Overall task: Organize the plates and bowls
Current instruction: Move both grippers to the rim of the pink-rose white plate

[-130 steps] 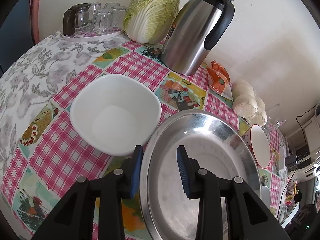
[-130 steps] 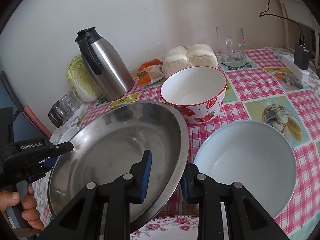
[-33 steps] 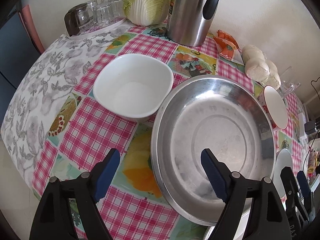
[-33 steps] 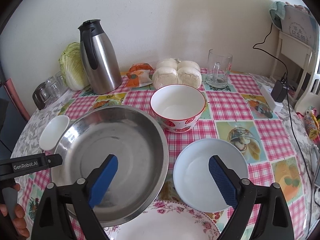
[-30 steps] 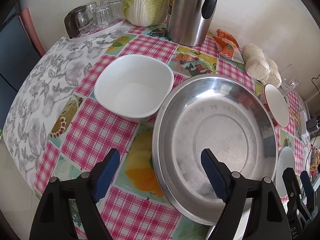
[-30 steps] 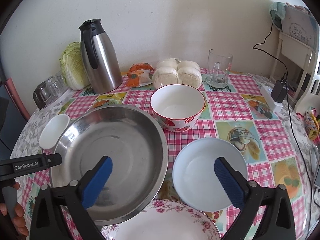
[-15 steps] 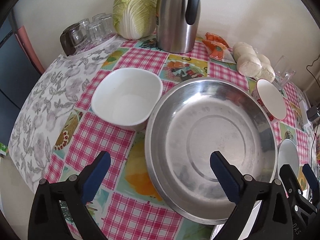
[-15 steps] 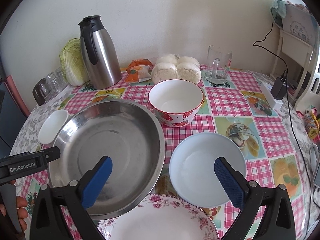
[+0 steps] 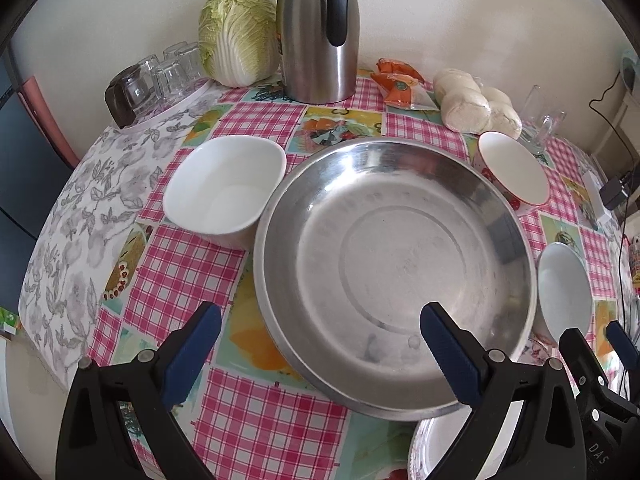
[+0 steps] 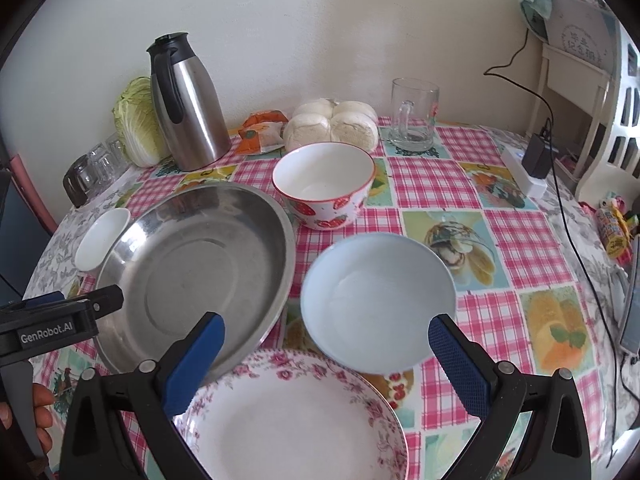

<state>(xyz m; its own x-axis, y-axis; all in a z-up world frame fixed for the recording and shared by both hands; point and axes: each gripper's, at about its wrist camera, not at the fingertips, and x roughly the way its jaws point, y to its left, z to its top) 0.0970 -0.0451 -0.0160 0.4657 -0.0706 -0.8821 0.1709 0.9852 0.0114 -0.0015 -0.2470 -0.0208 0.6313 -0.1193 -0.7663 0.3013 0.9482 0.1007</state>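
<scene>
A large steel basin (image 9: 394,272) (image 10: 192,272) lies flat on the checked tablecloth. A white square bowl (image 9: 224,196) (image 10: 102,238) sits at its left. A strawberry bowl (image 10: 324,184) (image 9: 512,172) stands behind it. A pale blue bowl (image 10: 378,296) (image 9: 564,292) sits at its right. A floral plate (image 10: 292,420) lies at the near edge. My left gripper (image 9: 320,344) is open and empty above the basin's near rim. My right gripper (image 10: 326,352) is open and empty above the floral plate and blue bowl.
A steel thermos (image 9: 320,32) (image 10: 188,104), a cabbage (image 9: 240,52), a tray of glasses (image 9: 156,80), buns (image 10: 332,124), an orange packet (image 10: 262,130) and a glass mug (image 10: 414,118) line the wall side. A charger and cable (image 10: 538,156) lie at the right.
Both grippers let go of the steel basin, opened wide and drew back and up. The basin now rests flat on the table.
</scene>
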